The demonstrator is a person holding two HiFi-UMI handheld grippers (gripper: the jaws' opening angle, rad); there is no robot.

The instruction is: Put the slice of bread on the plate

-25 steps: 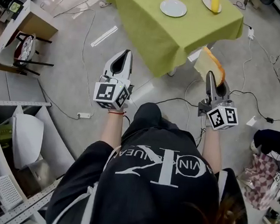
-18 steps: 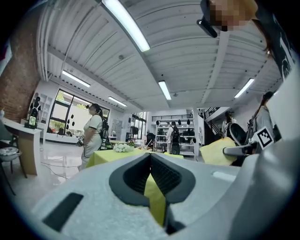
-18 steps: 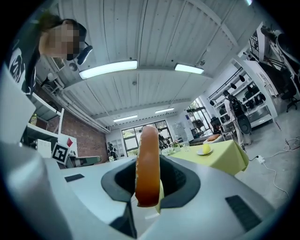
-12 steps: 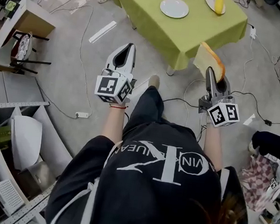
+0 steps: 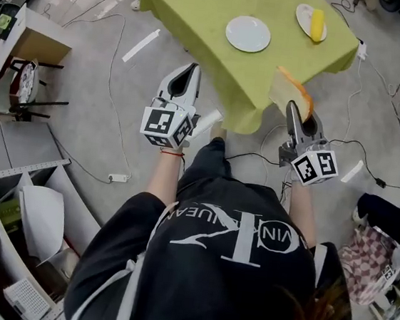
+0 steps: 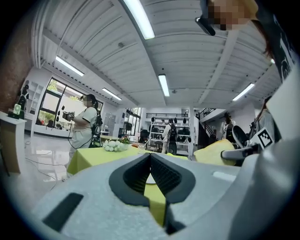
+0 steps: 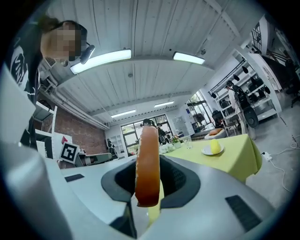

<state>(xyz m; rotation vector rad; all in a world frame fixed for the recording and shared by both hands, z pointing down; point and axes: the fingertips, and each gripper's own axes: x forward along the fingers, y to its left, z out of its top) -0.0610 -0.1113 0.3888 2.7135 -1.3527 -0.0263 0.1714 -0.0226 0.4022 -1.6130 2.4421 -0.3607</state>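
So, a grey floor (image 5: 86,85) strewn with cables (image 5: 112,67) is seen from above, and a table (image 5: 195,12) draped in a lime-green cloth is set just ahead of the person in the black T-shirt (image 5: 224,266). Two white plates are laid on that cloth: an empty plate (image 5: 248,34) near the middle, and a second plate (image 5: 302,15) at the far right with a yellow item (image 5: 316,24) on it. Pale shelving (image 5: 10,191) is lined up along the lower left. From the gripper views a white ribbed ceiling with strip lights, a brick wall, tall windows and a few people further back can be made out. The slice of bread (image 5: 291,93) is pale on its face with a golden-brown crust, and it's stood on edge, so mostly crust is shown in the right gripper view. It's pinched by its lower part in the right gripper (image 5: 294,110), with the rest of the slice stuck out past the jaw tips. It's held up in the air by the near edge of the table, well apart from the empty plate. The left gripper (image 5: 183,76) is held level alongside, its jaws pressed together at the tips, and nothing is caught between them.
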